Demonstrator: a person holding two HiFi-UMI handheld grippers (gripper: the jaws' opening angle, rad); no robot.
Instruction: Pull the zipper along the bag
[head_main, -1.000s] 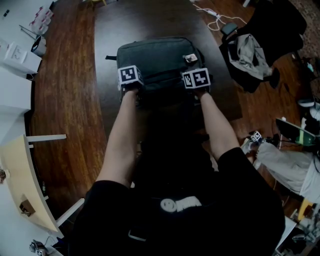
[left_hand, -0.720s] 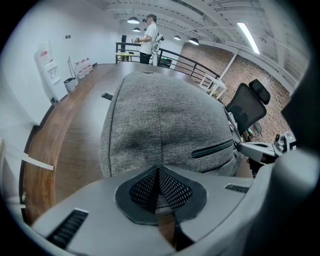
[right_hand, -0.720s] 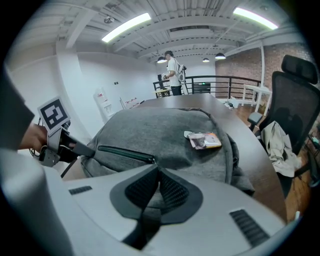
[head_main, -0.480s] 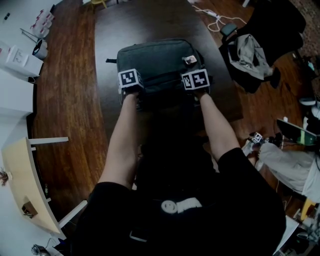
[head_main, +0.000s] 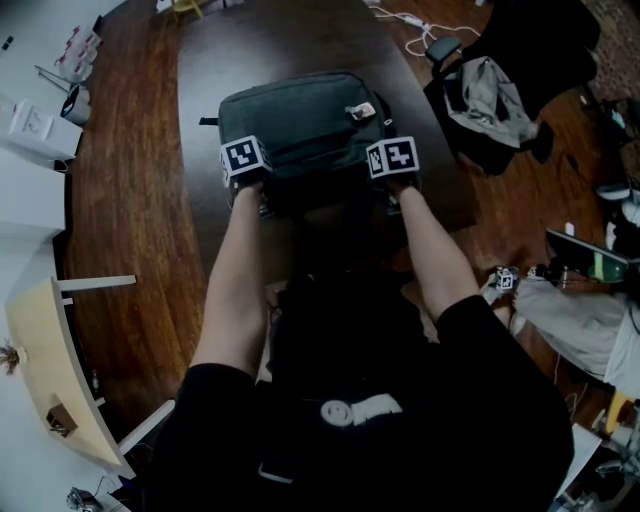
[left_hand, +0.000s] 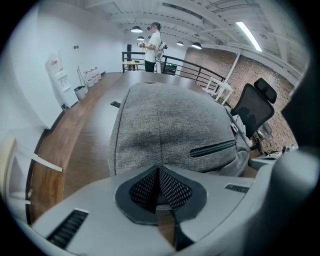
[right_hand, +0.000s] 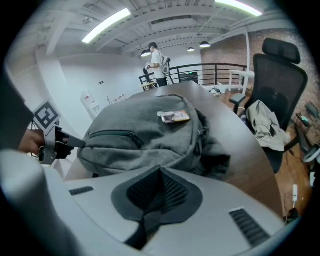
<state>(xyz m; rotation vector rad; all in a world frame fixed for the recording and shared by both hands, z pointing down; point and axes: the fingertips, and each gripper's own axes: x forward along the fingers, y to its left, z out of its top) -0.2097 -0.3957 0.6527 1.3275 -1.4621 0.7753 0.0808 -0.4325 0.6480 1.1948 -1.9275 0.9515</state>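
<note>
Shifted right claw (right_hand: 160, 174) to bag's (head_main: 290, 120) right end, clamped it shut, seemingly on zipper pull; held left claw (left_hand: 159, 172) closed; needed steady drag next.

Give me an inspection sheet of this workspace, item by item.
Surface: dark table, with the bag on it.
Job's things: grey bag lies flat; front zipper looks closed.
Clutter: small card on top of the bag.
Grippers: left tool shut, at the bag's near left corner; right tool shut, its jaws having just closed, at the near right corner. Whether either pinches anything cannot be told.
Cables: white cable by the table's far end.
Surroundings: office chair with clothing draped on it; person standing in the distance.
</note>
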